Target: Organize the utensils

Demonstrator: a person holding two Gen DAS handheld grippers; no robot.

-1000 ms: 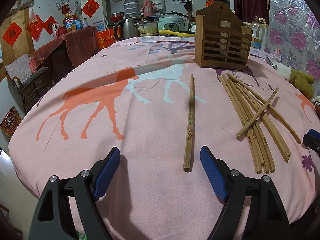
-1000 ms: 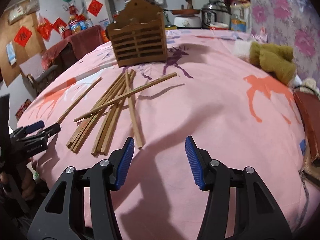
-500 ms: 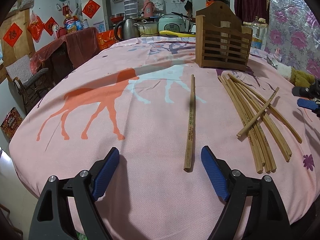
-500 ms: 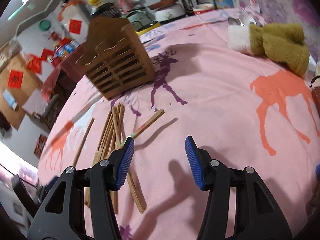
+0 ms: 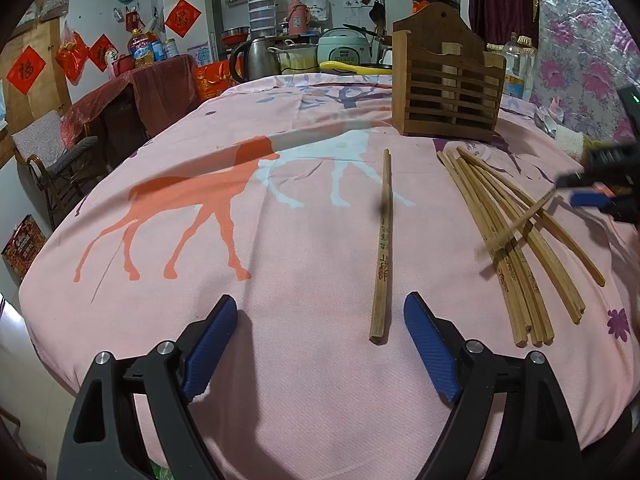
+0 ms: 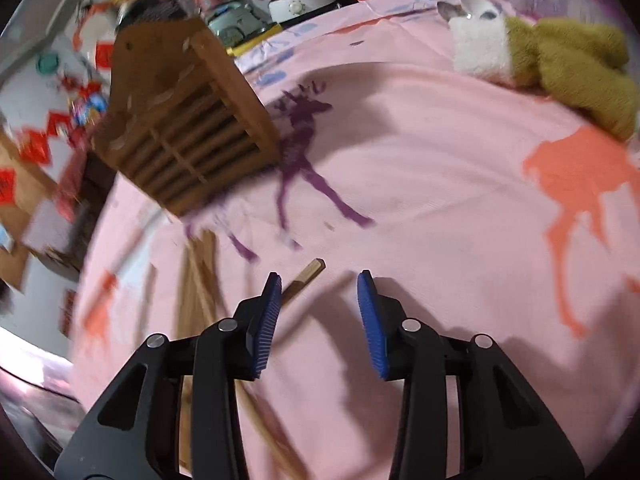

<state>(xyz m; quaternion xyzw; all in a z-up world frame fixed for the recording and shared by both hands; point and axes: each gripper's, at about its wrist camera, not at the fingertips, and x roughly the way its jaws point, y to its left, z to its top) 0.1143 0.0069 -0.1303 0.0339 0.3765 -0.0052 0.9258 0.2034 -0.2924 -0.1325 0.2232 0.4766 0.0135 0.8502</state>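
Note:
A wooden slatted utensil holder (image 5: 446, 88) stands at the back of the pink tablecloth (image 5: 280, 184); it also shows in the right wrist view (image 6: 180, 128). A single chopstick (image 5: 382, 240) lies ahead of my left gripper (image 5: 320, 344), which is open and empty above the cloth. A pile of several chopsticks (image 5: 508, 232) lies to the right. One crossing chopstick (image 5: 520, 220) appears blurred, its end (image 6: 306, 274) just beside the left finger of my right gripper (image 6: 318, 320), which is open. The right gripper (image 5: 592, 192) shows at the pile's far right edge.
A yellow-green and white stuffed toy (image 6: 552, 52) lies on the cloth at the right. Kettle, pots and a rice cooker (image 5: 344, 46) stand behind the table. A chair (image 5: 60, 160) stands off the table's left side.
My right gripper has moved in and down toward the end of the crossing chopstick, which now looks blurred as if stirred. My left gripper has stayed nearly still.

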